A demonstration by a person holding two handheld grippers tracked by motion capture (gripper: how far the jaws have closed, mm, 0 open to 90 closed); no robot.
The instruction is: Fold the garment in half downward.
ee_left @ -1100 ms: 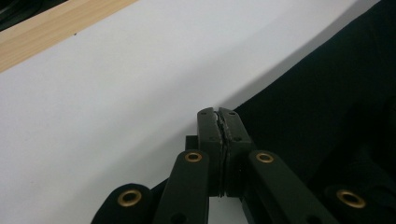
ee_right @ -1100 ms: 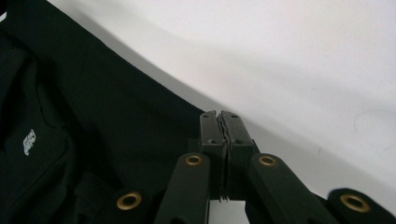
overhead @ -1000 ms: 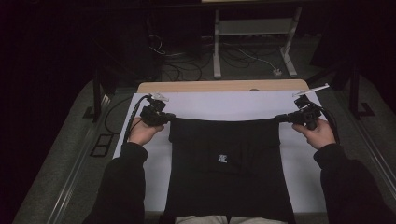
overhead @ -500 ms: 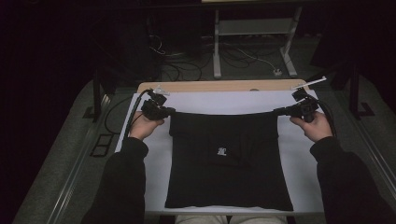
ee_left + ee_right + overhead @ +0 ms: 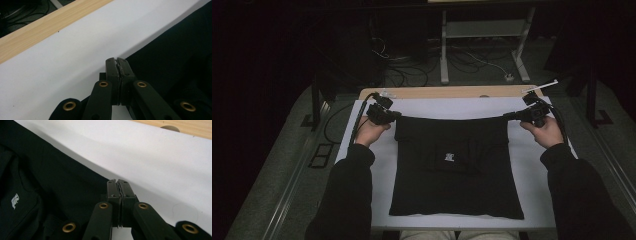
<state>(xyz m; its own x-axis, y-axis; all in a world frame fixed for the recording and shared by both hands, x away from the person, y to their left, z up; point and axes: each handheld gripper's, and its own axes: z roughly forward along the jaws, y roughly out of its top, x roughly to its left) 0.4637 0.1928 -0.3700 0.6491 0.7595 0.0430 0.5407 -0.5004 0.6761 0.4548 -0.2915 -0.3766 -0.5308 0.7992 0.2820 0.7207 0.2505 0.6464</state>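
Black garment (image 5: pixel 455 170) lies flat on white sheet (image 5: pixel 452 107) on worktop, long axis running near-to-far, far edge pulled straight w/ small white logo mid-cloth. Left gripper (image 5: pixel 388 116) & right gripper (image 5: pixel 511 116) fingers clamped on its far corners.

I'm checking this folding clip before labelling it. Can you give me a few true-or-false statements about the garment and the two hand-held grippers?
1. The black garment lies on a white sheet. True.
2. The left hand-held gripper stands wide open. False: its jaws are shut.
3. The right hand-held gripper is at the garment's far right corner. True.
4. The garment is red. False: it is black, with a small white logo.
5. The garment hangs in the air. False: it lies on the table.
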